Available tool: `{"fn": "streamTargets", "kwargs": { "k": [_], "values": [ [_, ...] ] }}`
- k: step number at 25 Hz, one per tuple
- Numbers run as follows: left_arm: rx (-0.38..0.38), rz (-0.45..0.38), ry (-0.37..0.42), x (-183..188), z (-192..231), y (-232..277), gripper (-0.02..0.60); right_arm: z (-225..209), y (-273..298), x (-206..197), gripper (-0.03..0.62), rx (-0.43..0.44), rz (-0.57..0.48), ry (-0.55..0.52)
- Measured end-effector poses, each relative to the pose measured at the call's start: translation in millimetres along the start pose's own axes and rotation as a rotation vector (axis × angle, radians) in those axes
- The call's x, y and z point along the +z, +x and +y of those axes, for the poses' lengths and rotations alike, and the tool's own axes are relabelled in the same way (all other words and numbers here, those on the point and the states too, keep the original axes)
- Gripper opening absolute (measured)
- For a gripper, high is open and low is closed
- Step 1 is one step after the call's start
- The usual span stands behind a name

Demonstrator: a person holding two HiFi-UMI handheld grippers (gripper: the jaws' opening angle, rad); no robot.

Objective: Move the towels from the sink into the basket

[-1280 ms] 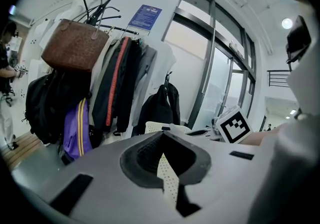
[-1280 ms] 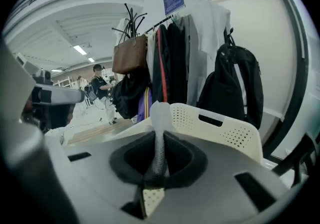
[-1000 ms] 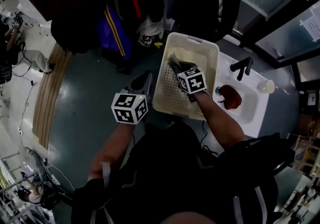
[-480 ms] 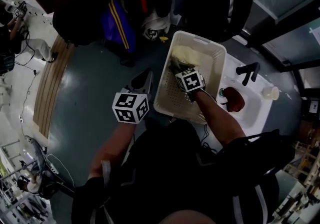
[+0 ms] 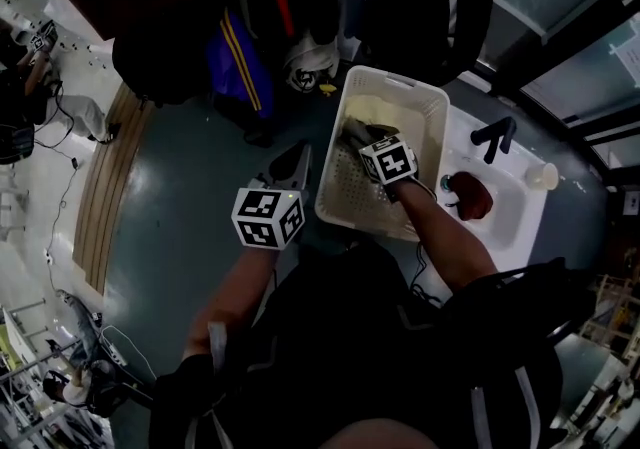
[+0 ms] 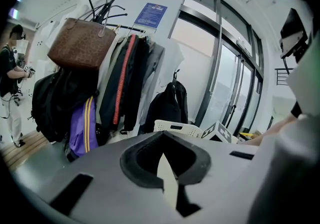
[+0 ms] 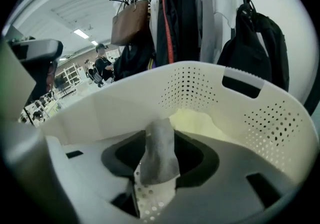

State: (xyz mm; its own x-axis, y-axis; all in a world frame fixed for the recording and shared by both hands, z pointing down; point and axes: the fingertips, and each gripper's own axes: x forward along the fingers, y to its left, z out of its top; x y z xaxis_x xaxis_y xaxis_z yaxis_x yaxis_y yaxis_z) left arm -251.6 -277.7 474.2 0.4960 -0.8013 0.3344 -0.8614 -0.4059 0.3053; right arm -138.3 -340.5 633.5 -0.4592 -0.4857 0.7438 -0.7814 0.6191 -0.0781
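The white perforated basket stands on the floor beside the sink. My right gripper reaches down into it. Its jaws have just been opening, and a grey towel still stands loosely in the gap between them without being pinched. A pale yellow towel lies at the basket's far end. A dark red towel lies in the sink. My left gripper hangs over the floor left of the basket, shut, with nothing in it.
A black faucet and a small cup stand on the sink counter. Coats, a black backpack, a purple bag and a brown handbag hang on a rack behind the basket. A person stands at far left.
My right gripper has sunk a little deeper into the basket with the grey towel, and its jaws have spread apart. The left gripper has stayed where it was.
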Motion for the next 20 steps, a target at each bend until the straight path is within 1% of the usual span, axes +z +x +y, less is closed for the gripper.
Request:
{"fn": "streamTargets", "kwargs": {
  "k": [3, 5, 7, 11, 13, 15, 17, 20],
  "values": [
    [-0.033, -0.027, 0.02, 7.0, -8.4, -7.1, 0.002, -4.2, -29.1, 19.8, 0.187, -0.038, -0.077, 0.017],
    [-0.048, -0.039, 0.025, 8.8, -11.8, -12.9, 0.002, -5.3, -50.8, 31.7, 0.186, -0.07, -0.144, 0.058],
    [-0.06, -0.045, 0.019, 9.6, -14.8, -20.5, 0.002, 1.3, -70.7, 40.8, 0.175, -0.075, -0.201, 0.093],
    [-0.103, -0.067, 0.024, 15.2, -25.7, -33.6, 0.002, 18.7, -109.2, 59.4, 0.144, -0.093, -0.274, 0.063],
    [-0.131, -0.071, 0.024, 15.7, -33.1, -39.9, 0.002, 29.9, -126.9, 62.8, 0.114, -0.09, -0.301, 0.057],
    [-0.157, -0.078, 0.029, 15.4, -40.8, -47.0, 0.002, 41.9, -145.1, 63.5, 0.1, -0.087, -0.334, 0.056],
    [-0.177, -0.087, 0.043, 15.5, -46.5, -53.2, 0.002, 49.9, -165.5, 66.3, 0.074, -0.109, -0.387, 0.05],
    [-0.218, -0.097, 0.058, 15.8, -56.8, -60.6, 0.002, 50.8, -203.6, 71.6, 0.046, -0.172, -0.495, 0.074]
  ]
}}
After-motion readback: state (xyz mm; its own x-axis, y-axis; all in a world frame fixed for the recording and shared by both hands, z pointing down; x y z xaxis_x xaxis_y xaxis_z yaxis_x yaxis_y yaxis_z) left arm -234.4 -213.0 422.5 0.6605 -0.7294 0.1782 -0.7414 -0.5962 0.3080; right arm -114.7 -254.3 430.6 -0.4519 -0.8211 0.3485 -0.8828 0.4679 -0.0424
